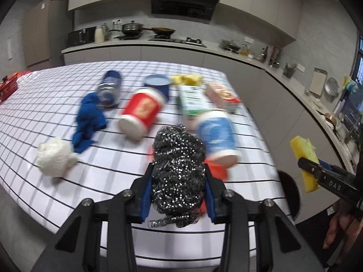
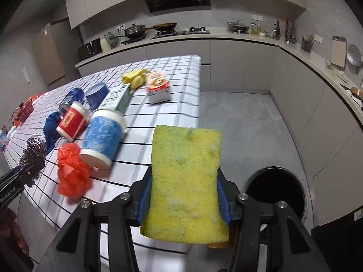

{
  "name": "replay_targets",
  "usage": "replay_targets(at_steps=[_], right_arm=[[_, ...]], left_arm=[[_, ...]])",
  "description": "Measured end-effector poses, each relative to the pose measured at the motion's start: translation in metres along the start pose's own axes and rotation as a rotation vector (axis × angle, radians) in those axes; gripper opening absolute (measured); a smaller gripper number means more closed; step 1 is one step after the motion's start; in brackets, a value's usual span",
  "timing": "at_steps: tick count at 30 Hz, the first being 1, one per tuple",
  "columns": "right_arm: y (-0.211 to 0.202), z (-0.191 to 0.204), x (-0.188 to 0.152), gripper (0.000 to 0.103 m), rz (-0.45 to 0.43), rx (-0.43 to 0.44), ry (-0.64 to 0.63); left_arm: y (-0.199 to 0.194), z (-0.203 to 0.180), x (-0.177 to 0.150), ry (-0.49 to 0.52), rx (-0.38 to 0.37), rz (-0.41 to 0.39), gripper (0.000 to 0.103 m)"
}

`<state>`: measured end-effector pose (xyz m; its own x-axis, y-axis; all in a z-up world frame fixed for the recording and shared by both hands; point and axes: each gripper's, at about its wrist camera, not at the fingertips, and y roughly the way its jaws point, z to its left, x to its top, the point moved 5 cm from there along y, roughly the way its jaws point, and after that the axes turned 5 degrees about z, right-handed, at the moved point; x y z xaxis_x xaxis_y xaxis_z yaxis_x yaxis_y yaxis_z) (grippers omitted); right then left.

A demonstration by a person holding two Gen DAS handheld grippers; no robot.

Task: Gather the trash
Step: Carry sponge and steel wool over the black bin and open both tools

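My left gripper [image 1: 178, 170] is shut on a silvery steel-wool scourer [image 1: 178, 172], held above the checked tablecloth [image 1: 113, 172]. My right gripper [image 2: 184, 174] is shut on a yellow sponge [image 2: 186, 181], lifted off the table's right edge over the floor. The sponge [image 1: 304, 163] also shows at the right of the left wrist view, and the scourer [image 2: 34, 151] at the left of the right wrist view. On the table lie a blue cup [image 2: 104, 136], a red cup [image 2: 72, 120], a red plastic bag [image 2: 72, 170], a blue cloth [image 1: 88, 120] and a white wad [image 1: 54, 158].
A round black bin [image 2: 276, 195] stands open on the floor right of the table. Further back on the cloth lie a can [image 1: 110, 88], a blue tub [image 1: 157, 86], a green carton [image 1: 192, 99], a snack box [image 2: 158, 86] and yellow wrappers [image 2: 136, 77]. Kitchen counters run behind and right.
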<state>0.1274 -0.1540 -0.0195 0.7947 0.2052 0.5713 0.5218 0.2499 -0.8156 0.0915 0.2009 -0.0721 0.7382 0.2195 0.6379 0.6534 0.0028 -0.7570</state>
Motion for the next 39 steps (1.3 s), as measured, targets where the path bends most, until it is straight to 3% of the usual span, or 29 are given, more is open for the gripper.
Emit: replay_targets(at_steps=[11,19,33,39], right_arm=[[-0.028,-0.166,-0.031,0.052,0.043,-0.064,0.114],[-0.014,-0.239,-0.058,0.052,0.113,-0.031,0.107],[0.033,-0.289,-0.082,0.052,0.208,0.052,-0.008],[0.083,-0.285,-0.097,0.052,0.275,0.075,-0.201]], left_arm=[[0.040,-0.173,-0.023,0.156,-0.131,0.085,0.040],[0.075,-0.262,-0.050,0.229,-0.177,0.171,0.040],[0.135,-0.310,-0.092,0.199,-0.171,0.313,0.040],[0.167,-0.314,-0.105,0.169,-0.180,0.385,0.040]])
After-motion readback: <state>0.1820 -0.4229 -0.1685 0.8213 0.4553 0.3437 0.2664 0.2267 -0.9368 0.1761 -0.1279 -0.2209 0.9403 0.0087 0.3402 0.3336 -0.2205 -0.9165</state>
